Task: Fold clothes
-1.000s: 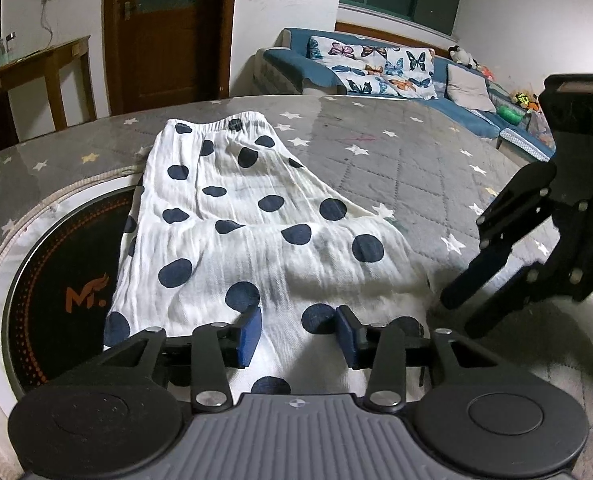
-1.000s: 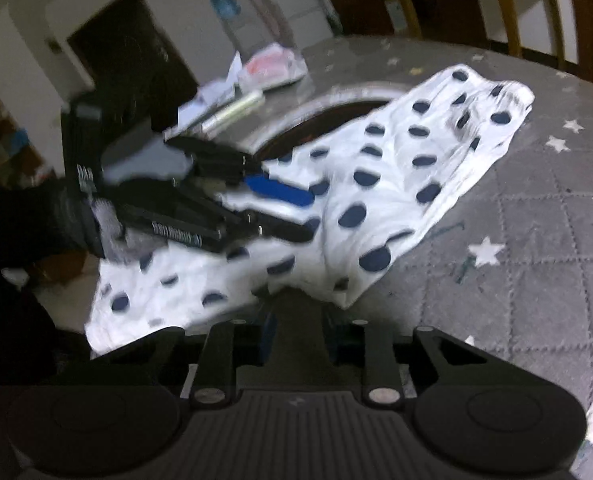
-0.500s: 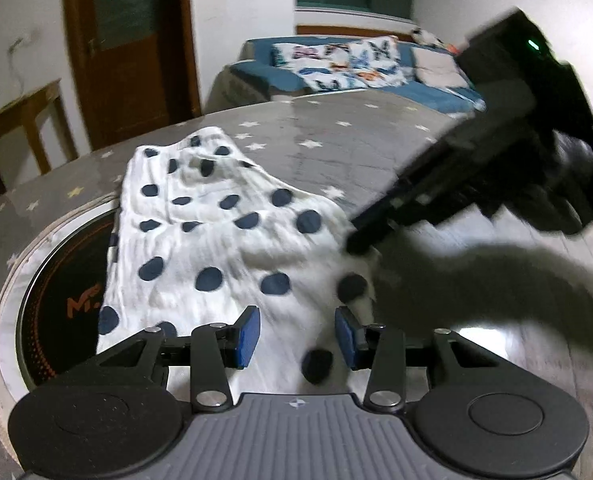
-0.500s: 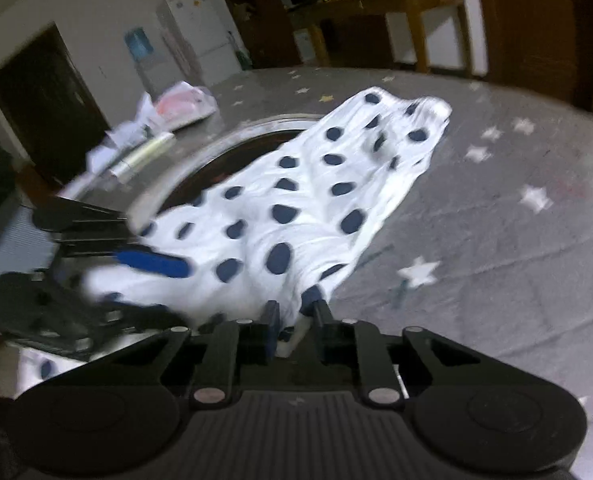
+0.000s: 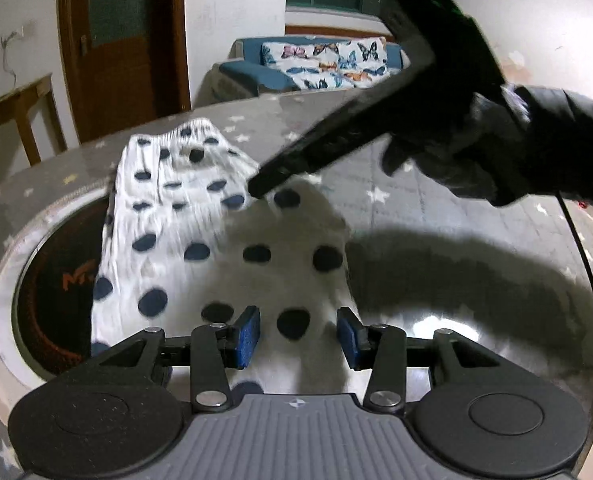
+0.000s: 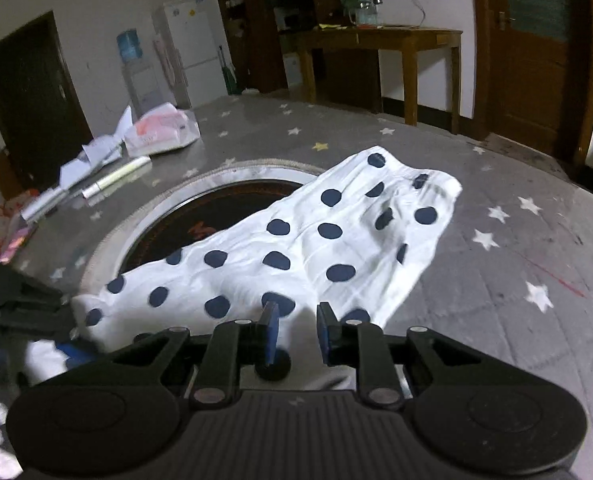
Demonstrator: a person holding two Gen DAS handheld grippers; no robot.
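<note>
A white garment with dark blue polka dots (image 5: 216, 248) lies on the round grey star-patterned table (image 5: 416, 184), partly over a black round inset. It also shows in the right wrist view (image 6: 296, 248). My left gripper (image 5: 298, 336) is open, its blue pads just above the garment's near edge. My right gripper (image 6: 296, 332) is open, jaws apart over the garment's folded near edge. In the left wrist view the right gripper (image 5: 256, 190) reaches in from the upper right, its tip at the garment's middle. The left gripper (image 6: 28, 312) shows at the lower left of the right wrist view.
The black inset with an orange logo (image 5: 56, 276) sits left of the garment. Papers, a plastic bag (image 6: 160, 132) and a tube (image 6: 116, 178) lie at the table's far side. A wooden side table (image 6: 396, 40), a door and a blue sofa (image 5: 316, 64) stand beyond.
My right gripper carried the garment's lower corner up over the middle and opened its jaws, letting go. My left gripper stayed open near the garment's near edge.
</note>
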